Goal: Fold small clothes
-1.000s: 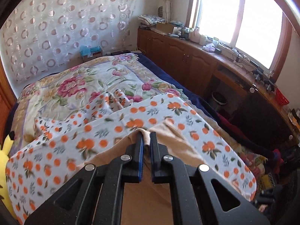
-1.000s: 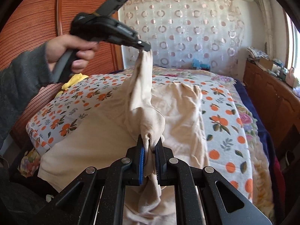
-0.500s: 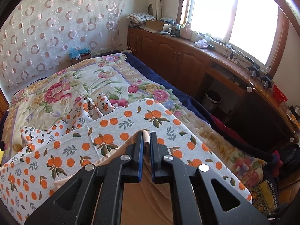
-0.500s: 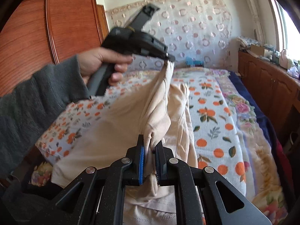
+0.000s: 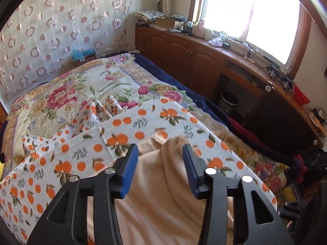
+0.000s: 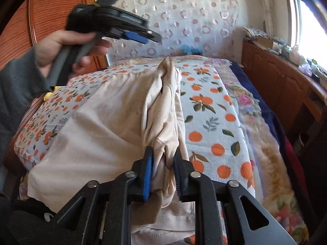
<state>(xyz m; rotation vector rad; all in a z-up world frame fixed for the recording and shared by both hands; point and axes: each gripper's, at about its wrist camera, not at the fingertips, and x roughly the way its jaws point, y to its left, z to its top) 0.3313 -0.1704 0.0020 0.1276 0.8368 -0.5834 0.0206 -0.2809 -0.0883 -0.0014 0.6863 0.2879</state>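
Observation:
A beige garment (image 6: 102, 132) lies spread on the orange-print cloth (image 6: 208, 110) over the bed, with a bunched ridge running down its middle. My right gripper (image 6: 162, 151) is low at the near end of that ridge. Its jaws are opening, and the fold sits loosely between the blue pads (image 6: 147, 173). A person's hand (image 6: 61, 47) holds my left gripper (image 6: 151, 37) in the air above the garment's far end, with nothing in it. In the left wrist view, the left gripper (image 5: 159, 149) has its jaws opening wide over the beige garment (image 5: 163, 194), without gripping it.
The orange-print cloth (image 5: 122, 126) covers the near half of the bed, on a floral bedspread (image 5: 81, 89). Wooden cabinets (image 5: 194, 61) with clutter on top run under the window at the right. A bin (image 5: 229, 102) stands on the floor by them, and a wardrobe (image 6: 51, 20) at the left.
The left gripper let go of the garment's corner, which dropped onto the bed. Its jaws sprang apart. The right jaws widened around the fold they had clamped.

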